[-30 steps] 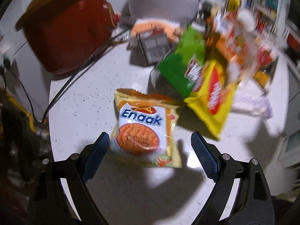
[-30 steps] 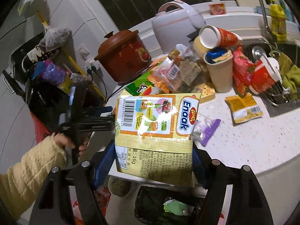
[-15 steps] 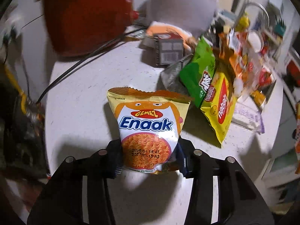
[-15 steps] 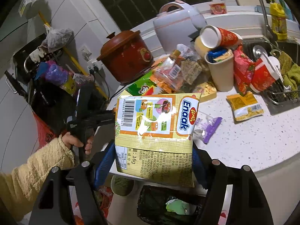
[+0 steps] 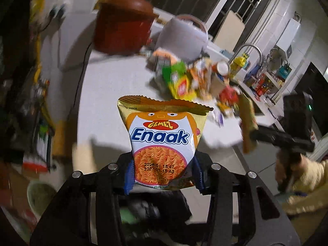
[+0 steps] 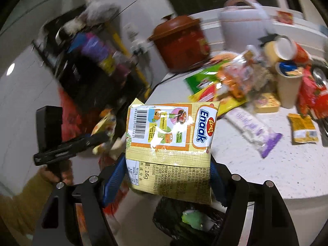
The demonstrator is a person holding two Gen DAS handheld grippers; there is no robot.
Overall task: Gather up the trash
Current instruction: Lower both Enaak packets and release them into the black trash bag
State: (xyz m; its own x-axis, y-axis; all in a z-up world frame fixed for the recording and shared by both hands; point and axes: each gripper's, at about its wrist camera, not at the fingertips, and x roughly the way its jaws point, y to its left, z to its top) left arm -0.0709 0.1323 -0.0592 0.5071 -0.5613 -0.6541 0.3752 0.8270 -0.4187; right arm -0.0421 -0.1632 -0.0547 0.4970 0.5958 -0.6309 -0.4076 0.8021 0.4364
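My left gripper [image 5: 163, 176] is shut on a yellow Enaak noodle-snack packet [image 5: 164, 139], held upright in the air off the counter's edge, above a black-lined trash bin [image 5: 151, 211]. My right gripper [image 6: 166, 182] is shut on a second Enaak packet [image 6: 170, 143], back side showing, held above the same bin [image 6: 190, 221]. The left gripper also shows in the right wrist view [image 6: 102, 137] with its packet [image 6: 104, 125]. The right gripper shows in the left wrist view [image 5: 254, 135].
On the white counter [image 6: 287, 164] lies a heap of wrappers [image 6: 225, 82], paper cups [image 6: 289, 86], a purple wrapper [image 6: 256, 131] and a small yellow sachet [image 6: 303, 127]. A red-brown crock pot [image 5: 123, 30] and a white cooker [image 5: 182, 37] stand behind. A sink is at the right.
My left gripper shut on the Enaak packet on the counter, lifted it and carried it back off the counter's edge, over the bin. My right gripper kept its packet and swung left.
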